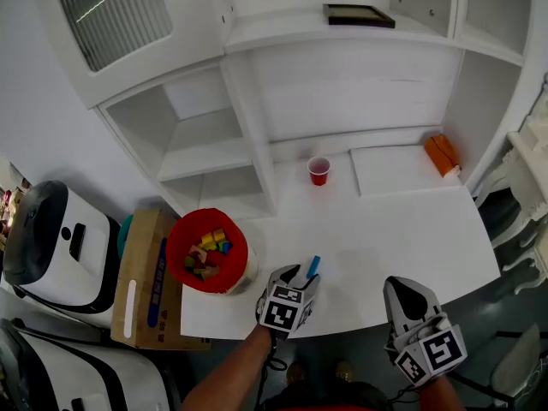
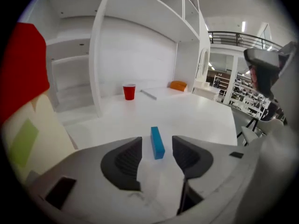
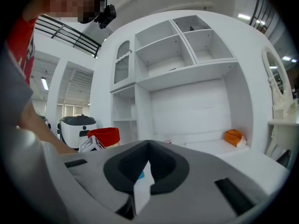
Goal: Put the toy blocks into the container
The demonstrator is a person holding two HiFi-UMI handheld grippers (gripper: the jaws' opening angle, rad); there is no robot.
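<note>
A blue block (image 1: 313,266) lies on the white table (image 1: 411,229) near its front edge. My left gripper (image 1: 302,277) stands open around it; in the left gripper view the blue block (image 2: 157,143) sits between the two dark pads (image 2: 127,158) with a gap on each side. The red container (image 1: 180,229), holding several coloured blocks (image 1: 208,253), stands at the table's left end, just left of that gripper. My right gripper (image 1: 402,289) is shut and empty, hovering at the front edge to the right.
A red cup (image 1: 318,170) stands at the back by the shelf unit, and an orange object (image 1: 442,154) lies at the back right. A cardboard box (image 1: 141,281) and white appliances (image 1: 51,247) sit left of the table.
</note>
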